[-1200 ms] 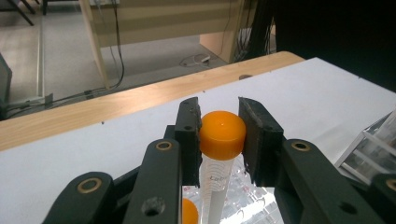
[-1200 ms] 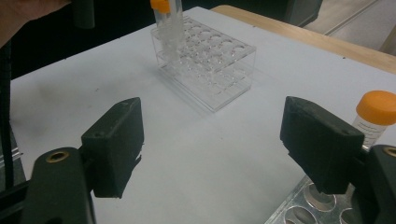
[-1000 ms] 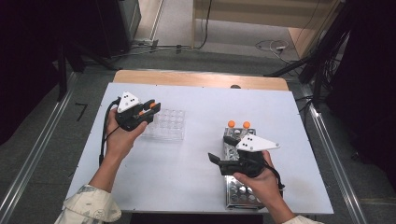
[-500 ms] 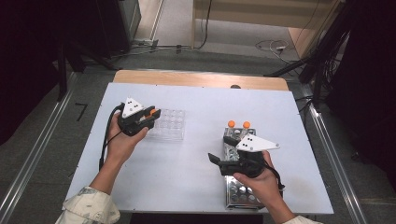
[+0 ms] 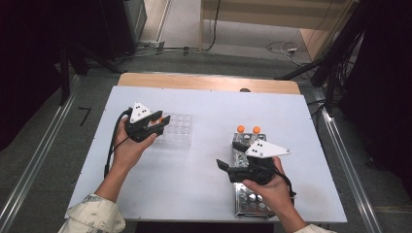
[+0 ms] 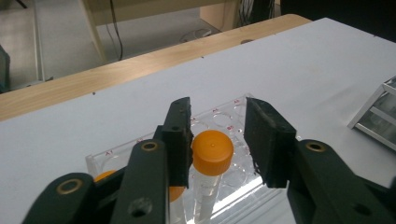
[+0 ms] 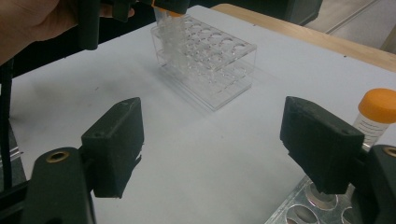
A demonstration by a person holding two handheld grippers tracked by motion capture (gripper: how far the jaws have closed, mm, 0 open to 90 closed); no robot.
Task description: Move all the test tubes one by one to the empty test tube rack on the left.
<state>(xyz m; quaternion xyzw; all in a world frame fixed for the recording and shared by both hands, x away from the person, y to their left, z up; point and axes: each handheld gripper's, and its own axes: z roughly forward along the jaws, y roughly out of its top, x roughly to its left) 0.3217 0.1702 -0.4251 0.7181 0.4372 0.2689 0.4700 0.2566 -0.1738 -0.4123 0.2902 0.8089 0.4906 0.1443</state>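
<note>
An orange-capped tube (image 6: 212, 151) stands upright in a clear plastic rack (image 6: 116, 154) (image 5: 179, 131) left of centre. My left gripper (image 6: 219, 112) (image 5: 163, 121) straddles its cap. Its jaws have just been opening: the left jaw is at the cap's side, the right one stands clear of it. A second orange cap (image 6: 105, 177) sits in the rack just behind the left jaw. My right gripper (image 7: 212, 126) (image 5: 230, 155) is open with nothing between its jaws, above the near end of a metal rack (image 5: 248, 201). That rack holds two orange-capped tubes (image 5: 240, 128) at its far end.
The white table top (image 5: 204, 102) has a wooden strip (image 5: 209, 82) along its far edge. Bare table lies between the two racks. In the right gripper view one capped tube (image 7: 376, 112) stands by the right jaw, and the clear rack (image 7: 205, 60) lies ahead.
The left gripper's jaws have parted around the tube's cap, and the tube now stands in the clear rack. The right hand has not moved.
</note>
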